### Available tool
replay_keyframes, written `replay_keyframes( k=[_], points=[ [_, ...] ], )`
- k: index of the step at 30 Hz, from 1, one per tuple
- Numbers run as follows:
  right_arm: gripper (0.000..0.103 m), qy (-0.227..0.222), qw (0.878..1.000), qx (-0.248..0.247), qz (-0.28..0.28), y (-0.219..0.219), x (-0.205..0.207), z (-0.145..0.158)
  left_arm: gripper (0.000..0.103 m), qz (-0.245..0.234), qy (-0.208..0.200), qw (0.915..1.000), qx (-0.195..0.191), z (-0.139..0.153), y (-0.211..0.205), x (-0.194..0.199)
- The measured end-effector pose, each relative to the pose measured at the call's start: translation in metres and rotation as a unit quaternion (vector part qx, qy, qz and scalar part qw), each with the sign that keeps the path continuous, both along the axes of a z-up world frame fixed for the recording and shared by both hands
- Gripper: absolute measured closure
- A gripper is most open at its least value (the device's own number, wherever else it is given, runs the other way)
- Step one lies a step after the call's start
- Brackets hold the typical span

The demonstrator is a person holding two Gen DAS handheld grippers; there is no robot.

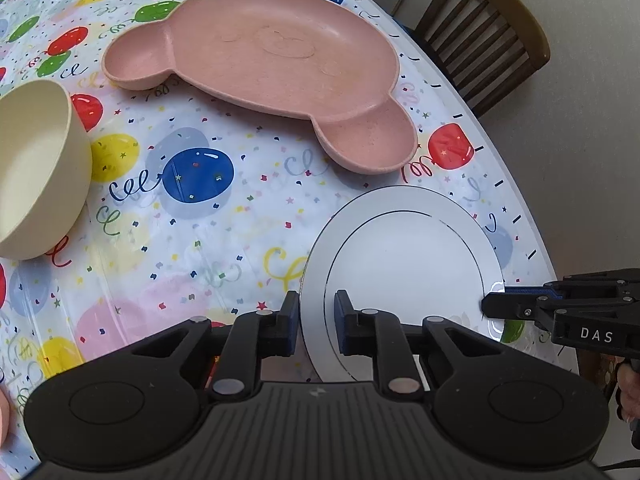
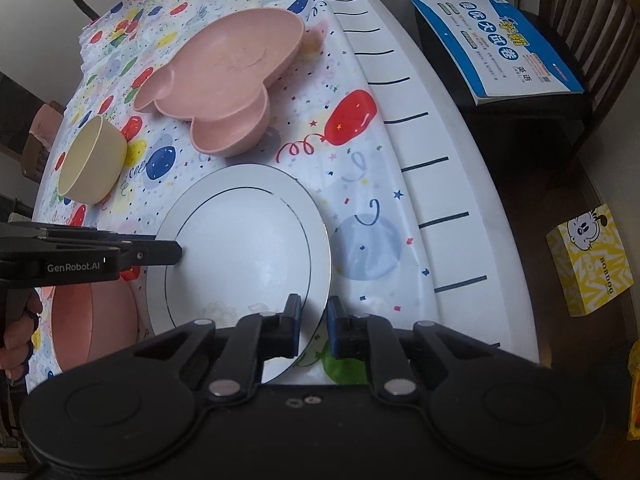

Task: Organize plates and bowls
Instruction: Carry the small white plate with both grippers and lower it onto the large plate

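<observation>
Both your tongs pinch opposite rims of the round white ceramic plate [image 1: 404, 264]: left gripper [image 1: 317, 312] and right gripper [image 2: 313, 316] nearly closed, angled steeply downward

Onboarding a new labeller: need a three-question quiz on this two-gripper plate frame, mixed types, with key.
1. True or false: the left gripper and right gripper clamp opposite rims of the round white ceramic plate.
2. The cream round bowl is: A) empty B) full of food C) upside down.
3. Which dish is nearest the wooden chair?

Key: 1 true. 2 A. 3 the pink bear-shaped divided plate.
</observation>
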State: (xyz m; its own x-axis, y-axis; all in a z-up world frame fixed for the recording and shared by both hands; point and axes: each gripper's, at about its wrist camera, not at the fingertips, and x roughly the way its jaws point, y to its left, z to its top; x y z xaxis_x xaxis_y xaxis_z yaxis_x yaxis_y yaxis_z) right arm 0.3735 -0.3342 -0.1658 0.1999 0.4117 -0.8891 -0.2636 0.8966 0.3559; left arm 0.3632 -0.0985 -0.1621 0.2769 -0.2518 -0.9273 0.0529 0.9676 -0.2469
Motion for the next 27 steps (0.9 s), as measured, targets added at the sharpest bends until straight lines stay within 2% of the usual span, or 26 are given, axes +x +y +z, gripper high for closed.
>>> replay_keyframes(
  k=[14,27],
  points=[
    [0.096,-0.003,1.000,0.002,-0.024,-0.019,-0.014,0.012,0.086,-0.010,-0.022,0.9995,-0.018,0.027,-0.016,-0.018],
    [0.096,-0.009,0.999,0.009,-0.036,-0.038,-0.045,0.041,0.085,-0.024,-0.032,0.9986,-0.033,0.060,-0.029,-0.061]
  ],
)
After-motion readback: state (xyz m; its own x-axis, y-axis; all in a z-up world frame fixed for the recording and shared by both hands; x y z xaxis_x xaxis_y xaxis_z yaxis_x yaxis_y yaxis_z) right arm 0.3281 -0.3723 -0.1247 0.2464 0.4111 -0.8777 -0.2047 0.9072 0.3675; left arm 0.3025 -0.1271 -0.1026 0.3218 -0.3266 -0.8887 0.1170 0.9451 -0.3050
